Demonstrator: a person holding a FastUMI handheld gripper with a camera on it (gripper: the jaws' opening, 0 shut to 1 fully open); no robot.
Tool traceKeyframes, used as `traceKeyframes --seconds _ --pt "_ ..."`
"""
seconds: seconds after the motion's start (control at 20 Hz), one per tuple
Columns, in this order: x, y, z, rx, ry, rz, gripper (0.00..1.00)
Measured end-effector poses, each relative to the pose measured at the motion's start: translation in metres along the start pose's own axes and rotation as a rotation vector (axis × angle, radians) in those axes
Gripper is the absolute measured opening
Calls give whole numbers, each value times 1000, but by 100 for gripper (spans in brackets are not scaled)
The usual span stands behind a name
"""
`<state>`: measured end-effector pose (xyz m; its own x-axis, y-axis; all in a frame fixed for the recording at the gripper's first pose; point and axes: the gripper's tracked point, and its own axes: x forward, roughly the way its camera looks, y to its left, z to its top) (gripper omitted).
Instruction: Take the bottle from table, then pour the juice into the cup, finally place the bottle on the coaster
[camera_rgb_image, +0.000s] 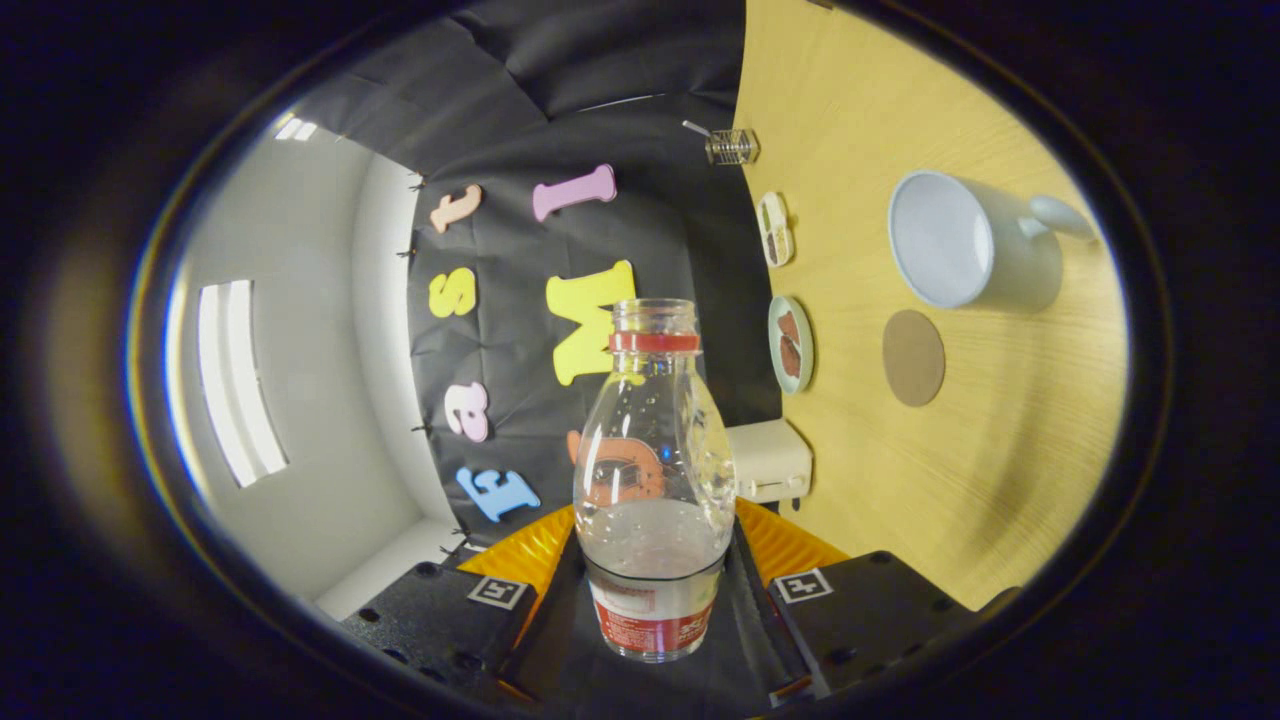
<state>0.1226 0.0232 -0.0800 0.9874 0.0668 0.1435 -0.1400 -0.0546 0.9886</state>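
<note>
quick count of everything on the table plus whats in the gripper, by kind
bottle, held between the gripper fingers: 1
cup: 1
coaster: 1
small plates with food: 2
white box: 1
clear container: 1
total: 7

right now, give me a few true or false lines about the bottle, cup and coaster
1. The tool grips the bottle. True.
2. The bottle wears a cap. False: its mouth is open, with a red ring on the neck.
3. The bottle is full. False: liquid fills only its lower part.
4. The coaster is bare. True.
5. The cup stands on the coaster. False: it is on the table beside it.
</note>
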Motion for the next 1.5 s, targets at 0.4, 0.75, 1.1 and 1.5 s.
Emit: traceKeyframes --seconds 0.4,0.75,1.1,1.5 --pt "3 0 2 27 -6 11 74" --pt "1 1 6 59 -25 27 75" --pt "2 7 9 120 -34 39 74" --pt "1 8 8 158 -27 33 75"
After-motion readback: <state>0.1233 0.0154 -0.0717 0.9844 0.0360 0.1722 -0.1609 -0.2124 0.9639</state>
